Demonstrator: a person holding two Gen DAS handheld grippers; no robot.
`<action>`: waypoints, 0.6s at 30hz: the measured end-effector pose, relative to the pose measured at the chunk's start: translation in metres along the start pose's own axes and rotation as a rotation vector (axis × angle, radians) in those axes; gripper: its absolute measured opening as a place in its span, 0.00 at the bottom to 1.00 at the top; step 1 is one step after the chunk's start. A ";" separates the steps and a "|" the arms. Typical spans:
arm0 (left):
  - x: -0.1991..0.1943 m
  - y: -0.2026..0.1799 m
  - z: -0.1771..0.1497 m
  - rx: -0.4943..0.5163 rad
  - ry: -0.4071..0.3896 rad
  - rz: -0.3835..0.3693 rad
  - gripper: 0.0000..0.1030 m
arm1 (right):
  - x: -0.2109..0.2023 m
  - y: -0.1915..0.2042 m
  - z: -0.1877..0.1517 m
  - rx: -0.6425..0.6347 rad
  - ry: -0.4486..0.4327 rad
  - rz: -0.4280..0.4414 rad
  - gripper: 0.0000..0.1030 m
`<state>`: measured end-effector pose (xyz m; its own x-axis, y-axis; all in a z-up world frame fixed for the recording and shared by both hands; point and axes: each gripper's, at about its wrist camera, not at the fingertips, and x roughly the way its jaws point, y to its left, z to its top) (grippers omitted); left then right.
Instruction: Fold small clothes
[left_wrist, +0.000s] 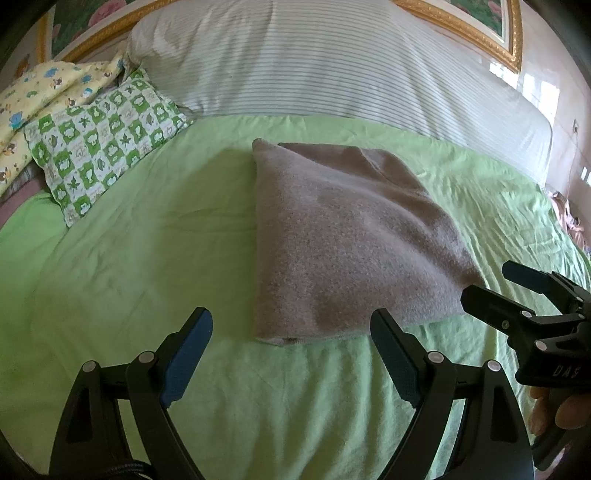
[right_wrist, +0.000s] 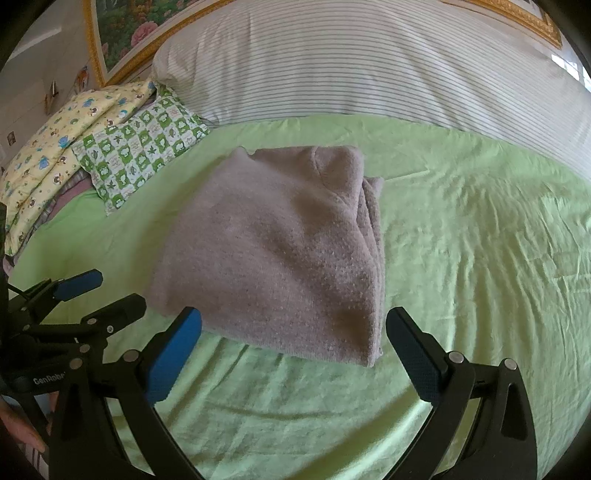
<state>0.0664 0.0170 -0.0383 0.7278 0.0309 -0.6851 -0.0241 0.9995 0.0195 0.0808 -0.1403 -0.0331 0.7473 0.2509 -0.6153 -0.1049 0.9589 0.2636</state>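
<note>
A grey-brown fleecy garment (left_wrist: 343, 236) lies folded into a flat rectangle on the green bedsheet (left_wrist: 147, 240); it also shows in the right wrist view (right_wrist: 280, 251), with stacked layers along its right edge. My left gripper (left_wrist: 291, 325) is open and empty, just short of the garment's near edge. My right gripper (right_wrist: 293, 325) is open and empty at the garment's near edge. Each gripper shows in the other's view: the right gripper (left_wrist: 491, 284) at the garment's near right corner, the left gripper (right_wrist: 107, 291) at its near left corner. Neither touches the cloth.
A large white striped pillow (left_wrist: 332, 62) lies behind the garment. A green-and-white patterned pillow (left_wrist: 103, 140) and a yellow cartoon-print pillow (left_wrist: 40, 99) lie at the back left. A gold-framed picture (left_wrist: 491, 33) hangs on the wall. Pink cloth (left_wrist: 569, 218) lies beyond the bed's right edge.
</note>
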 end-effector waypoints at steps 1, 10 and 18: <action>0.000 0.000 0.000 -0.001 0.000 0.003 0.85 | 0.000 0.000 0.000 0.001 0.000 0.002 0.97; -0.001 0.000 0.000 -0.005 0.003 0.008 0.86 | 0.000 0.006 0.004 -0.006 -0.006 0.005 0.97; -0.001 0.001 0.000 -0.009 0.006 0.011 0.86 | 0.001 0.006 0.005 -0.005 -0.003 0.009 0.97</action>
<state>0.0654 0.0176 -0.0371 0.7231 0.0418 -0.6895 -0.0382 0.9991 0.0205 0.0837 -0.1348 -0.0283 0.7485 0.2588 -0.6105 -0.1146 0.9573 0.2653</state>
